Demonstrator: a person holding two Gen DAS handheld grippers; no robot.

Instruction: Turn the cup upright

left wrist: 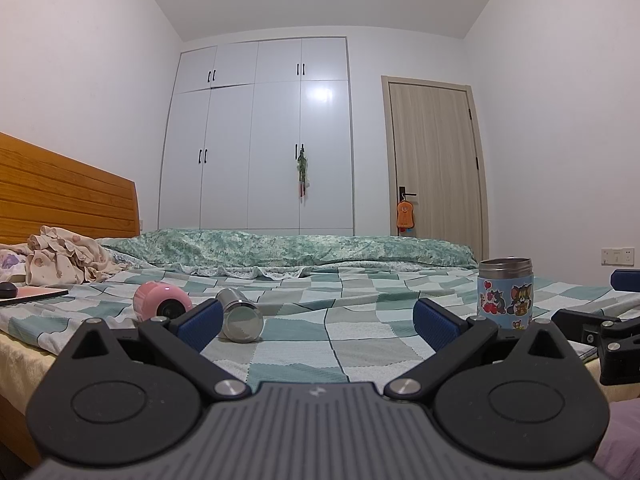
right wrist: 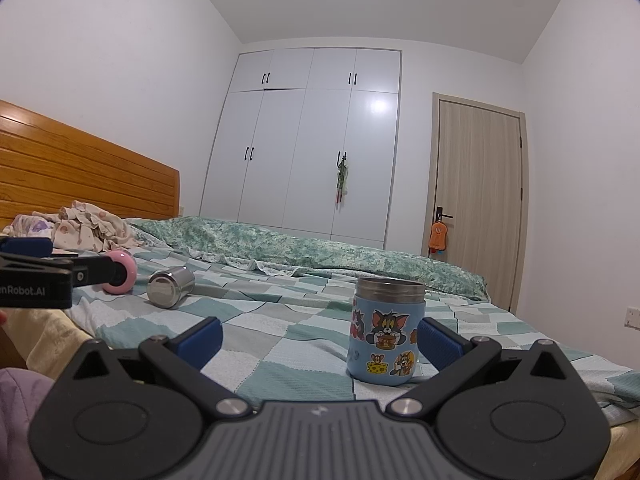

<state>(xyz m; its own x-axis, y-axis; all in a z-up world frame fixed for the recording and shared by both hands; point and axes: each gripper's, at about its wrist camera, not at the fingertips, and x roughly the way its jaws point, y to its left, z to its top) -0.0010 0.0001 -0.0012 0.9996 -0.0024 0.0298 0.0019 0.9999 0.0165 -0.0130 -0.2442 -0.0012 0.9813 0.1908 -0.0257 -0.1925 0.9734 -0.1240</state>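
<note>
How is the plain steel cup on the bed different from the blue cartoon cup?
Pose: the plain steel cup lies on its side, while the blue cartoon cup stands upright with its mouth up.
Look: the steel cup is bare shiny metal; the cartoon cup wears a blue sleeve with cat and mouse stickers.
Both rest on the checked bedsheet, and neither is gripped.

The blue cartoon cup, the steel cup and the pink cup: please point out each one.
blue cartoon cup (right wrist: 385, 346): right wrist view, on its sticker-covered side.
steel cup (left wrist: 240, 320): left wrist view, on its round end.
pink cup (left wrist: 154, 294): left wrist view, on its side.
</note>
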